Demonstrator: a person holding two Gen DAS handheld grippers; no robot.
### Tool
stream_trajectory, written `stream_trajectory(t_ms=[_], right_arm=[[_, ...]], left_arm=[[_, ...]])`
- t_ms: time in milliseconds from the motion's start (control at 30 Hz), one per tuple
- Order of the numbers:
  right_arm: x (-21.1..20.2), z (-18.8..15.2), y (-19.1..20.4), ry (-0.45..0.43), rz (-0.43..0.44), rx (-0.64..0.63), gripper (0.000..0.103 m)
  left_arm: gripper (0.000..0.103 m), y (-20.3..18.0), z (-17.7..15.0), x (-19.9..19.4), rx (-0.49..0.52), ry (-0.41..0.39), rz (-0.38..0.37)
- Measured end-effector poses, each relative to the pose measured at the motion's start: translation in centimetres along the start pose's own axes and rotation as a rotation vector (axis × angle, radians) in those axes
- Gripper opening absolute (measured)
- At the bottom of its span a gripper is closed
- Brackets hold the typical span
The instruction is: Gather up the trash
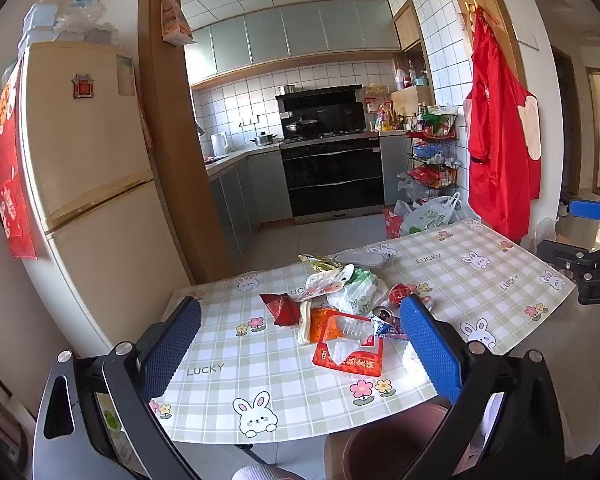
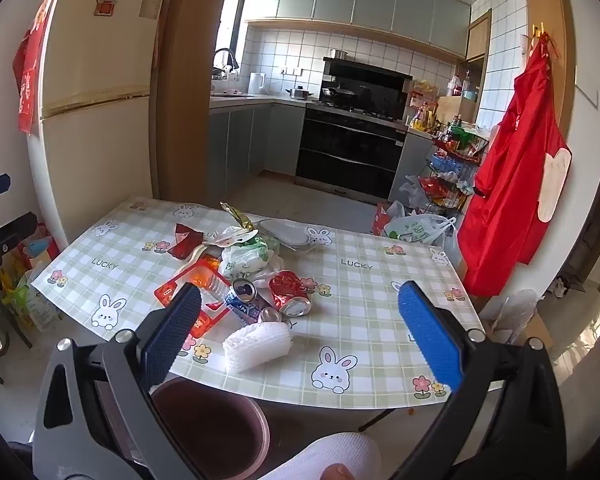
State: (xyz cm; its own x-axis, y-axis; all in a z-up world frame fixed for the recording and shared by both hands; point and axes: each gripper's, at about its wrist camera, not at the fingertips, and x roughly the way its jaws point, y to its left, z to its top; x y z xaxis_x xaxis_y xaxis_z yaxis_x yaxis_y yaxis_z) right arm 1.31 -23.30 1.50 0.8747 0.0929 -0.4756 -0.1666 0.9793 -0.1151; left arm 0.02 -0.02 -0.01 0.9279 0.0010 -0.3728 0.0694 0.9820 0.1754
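Observation:
A heap of trash lies on the checked bunny tablecloth [image 1: 236, 364] [image 2: 364, 344]: a red and orange snack packet [image 1: 350, 346] [image 2: 176, 286], a white plastic bag [image 1: 354, 292] [image 2: 246, 260], a crushed red can [image 2: 290, 292] [image 1: 400, 292], a blue can [image 2: 244, 300] [image 1: 384, 320], a white foam net [image 2: 258, 346], a dark red wrapper [image 1: 282, 308] [image 2: 184, 242] and a gold wrapper [image 1: 316, 261] [image 2: 238, 214]. My left gripper [image 1: 300, 344] hovers open before the heap, nothing between its blue pads. My right gripper [image 2: 300, 328] is open too, above the near table edge, empty. A brown bin [image 2: 212, 428] [image 1: 392, 440] stands below the edge.
A cream fridge [image 1: 88, 184] stands left of the table. A red apron [image 1: 500, 148] hangs on the wall at the right, with a wire rack [image 1: 432, 160] and bags on the floor beside it. The kitchen with its oven [image 1: 332, 176] lies behind.

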Motion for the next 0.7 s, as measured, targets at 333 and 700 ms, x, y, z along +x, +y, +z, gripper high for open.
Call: stream_trajectory(t_ms=[333,700], right_arm=[[0.06,0.12,0.09,0.003,0.001,0.002,0.097],[0.17,0.24,0.23,0.004,-0.002,0.001,0.097]], left_arm=[[0.098,0.0,0.0,0.0,0.001,0.0,0.001],[0.098,0.04,0.01,0.03,0.0,-0.001,0.0]])
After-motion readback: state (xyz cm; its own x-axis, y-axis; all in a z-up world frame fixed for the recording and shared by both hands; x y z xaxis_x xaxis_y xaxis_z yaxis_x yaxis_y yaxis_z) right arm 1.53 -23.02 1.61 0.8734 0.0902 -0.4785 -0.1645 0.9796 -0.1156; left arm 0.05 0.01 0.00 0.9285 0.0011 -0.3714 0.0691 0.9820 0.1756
